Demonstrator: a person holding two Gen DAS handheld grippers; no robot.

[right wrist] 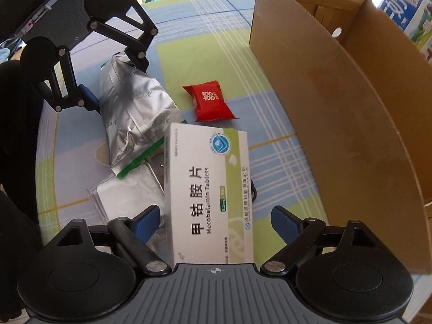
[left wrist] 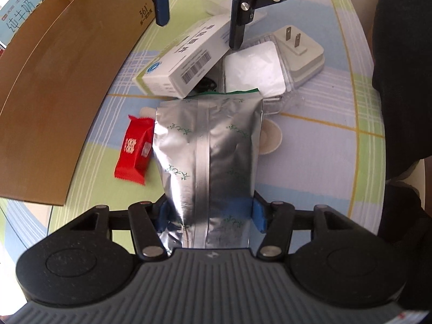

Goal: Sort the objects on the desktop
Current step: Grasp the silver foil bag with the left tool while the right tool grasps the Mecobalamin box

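Pressing from both sides, the blue pads of the left gripper [left wrist: 209, 213] clamp a crinkled silver foil pouch [left wrist: 208, 145] lying on the pastel checked tablecloth [left wrist: 324, 140]. Beside it sits a small red snack packet [left wrist: 133, 151], with a tall brown cardboard box [left wrist: 54, 102] along the table's far edge. At the right gripper [right wrist: 214, 220], the 2 fingers stand wide apart around a white and green Mecobalamin tablet box [right wrist: 209, 189] without touching it; that box leans on a clear plastic case [right wrist: 127, 194] near a white plug adapter [left wrist: 299, 54].
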